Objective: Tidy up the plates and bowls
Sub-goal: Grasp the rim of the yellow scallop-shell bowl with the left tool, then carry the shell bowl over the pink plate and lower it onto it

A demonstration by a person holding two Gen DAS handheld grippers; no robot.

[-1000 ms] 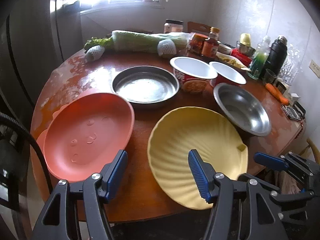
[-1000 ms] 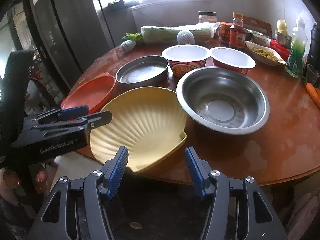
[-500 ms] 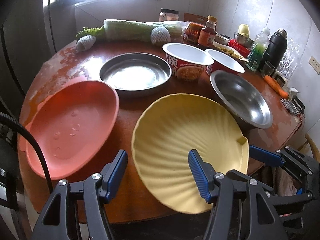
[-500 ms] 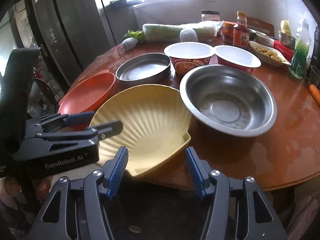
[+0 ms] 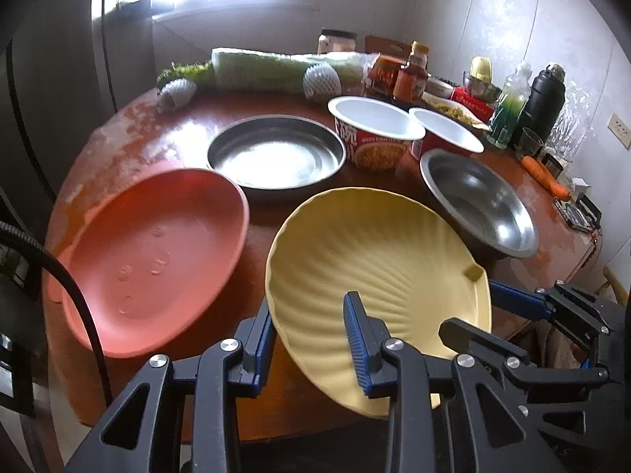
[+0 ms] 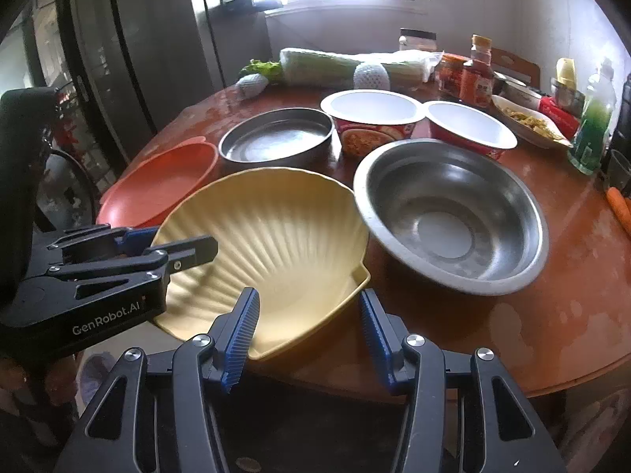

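Observation:
A yellow shell-shaped plate (image 5: pixel 378 272) lies at the near edge of the round wooden table (image 5: pixel 276 232), tilted up. My left gripper (image 5: pixel 311 339) has narrowed, with one finger on each side of the plate's near left rim. In the right wrist view the same plate (image 6: pixel 276 236) shows with the left gripper (image 6: pixel 157 244) at its left rim. My right gripper (image 6: pixel 307 331) is open and straddles the plate's near right corner. An orange plate (image 5: pixel 157 252) lies to the left. A flat steel pan (image 5: pixel 276 153) and a steel bowl (image 5: pixel 481 201) stand behind.
Two white-lined red noodle bowls (image 5: pixel 374 130) stand behind the steel dishes. Wrapped greens (image 5: pixel 276 71), jars, sauce bottles (image 5: pixel 410 75), a green bottle (image 5: pixel 508 106), a black flask (image 5: pixel 540 98) and a carrot (image 5: pixel 544 173) crowd the table's far and right side. A dark fridge (image 6: pixel 138 59) stands on the left.
My left gripper has moved in onto the yellow plate's rim and its jaws have narrowed around it. The plate has tilted up. My right gripper has come closer to the plate's near corner.

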